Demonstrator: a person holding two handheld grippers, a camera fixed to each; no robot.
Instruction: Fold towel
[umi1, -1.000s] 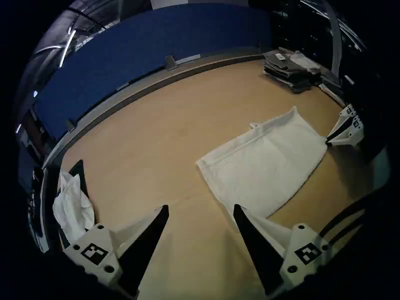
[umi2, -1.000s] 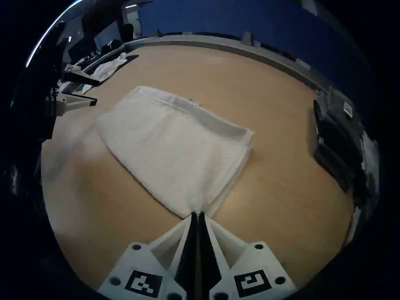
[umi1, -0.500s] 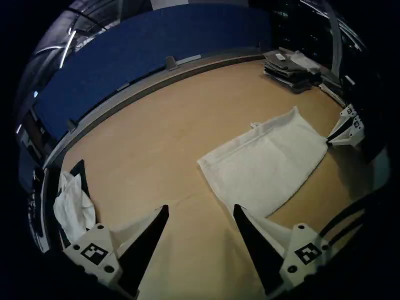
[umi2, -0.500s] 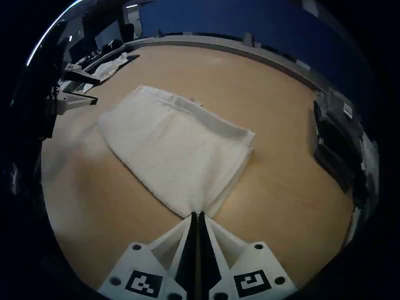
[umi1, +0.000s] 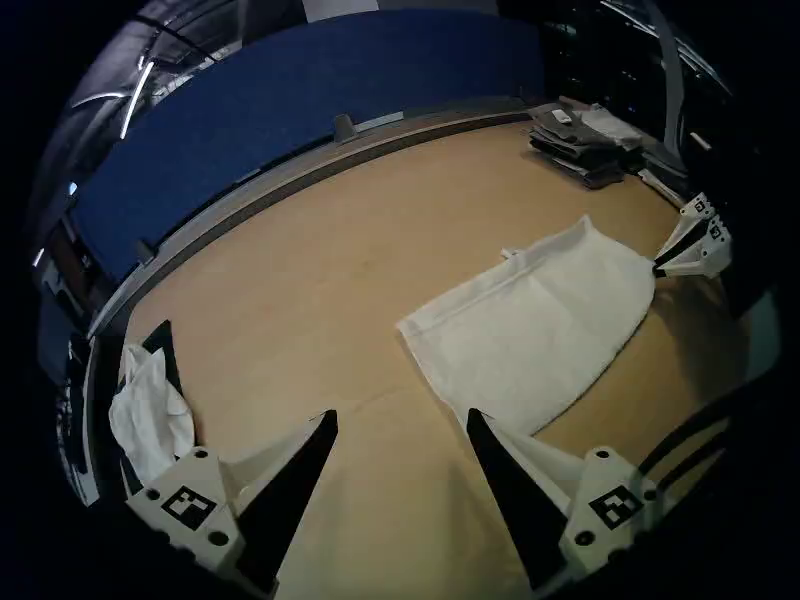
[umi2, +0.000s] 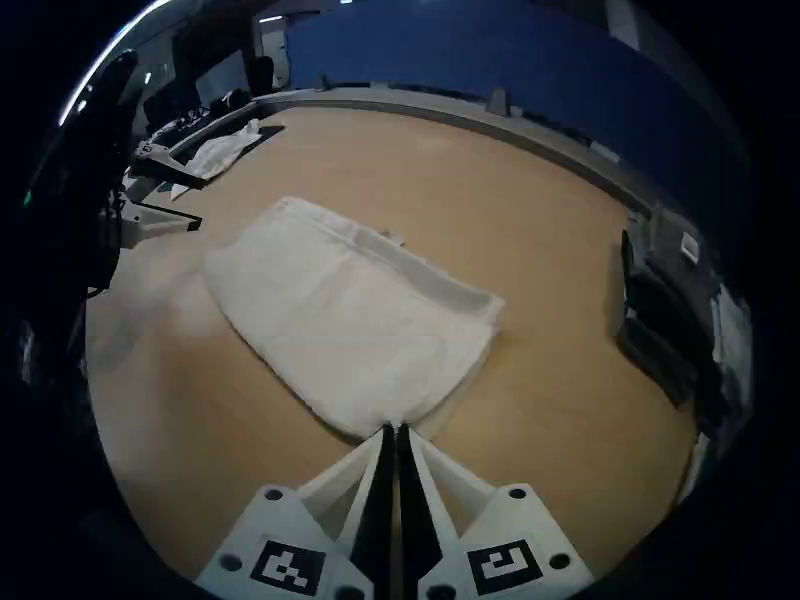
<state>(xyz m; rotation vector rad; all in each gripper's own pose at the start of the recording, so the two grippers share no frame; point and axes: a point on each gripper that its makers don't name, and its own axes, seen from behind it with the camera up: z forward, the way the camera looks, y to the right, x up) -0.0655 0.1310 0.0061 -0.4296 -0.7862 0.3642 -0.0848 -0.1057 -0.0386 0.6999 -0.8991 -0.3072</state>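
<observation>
Wooden tabletop backed by a blue partition. In the left gripper view we see a crumpled white cloth at the tabletop's left end and a stack of dark folded clothes at the far right corner, both well apart from the towel.

The towel lies folded and flat near the middle of the tabletop. In this view its long axis runs from lower left, near the left claw, to upper right, toward the right claw.

The left claw is released, fingers wide apart above bare wood, and its right finger covers a little of the towel's nearest edge. In the right gripper view we see the right claw clenched on the towel's near corner, with the thick folded edge on the far side.
</observation>
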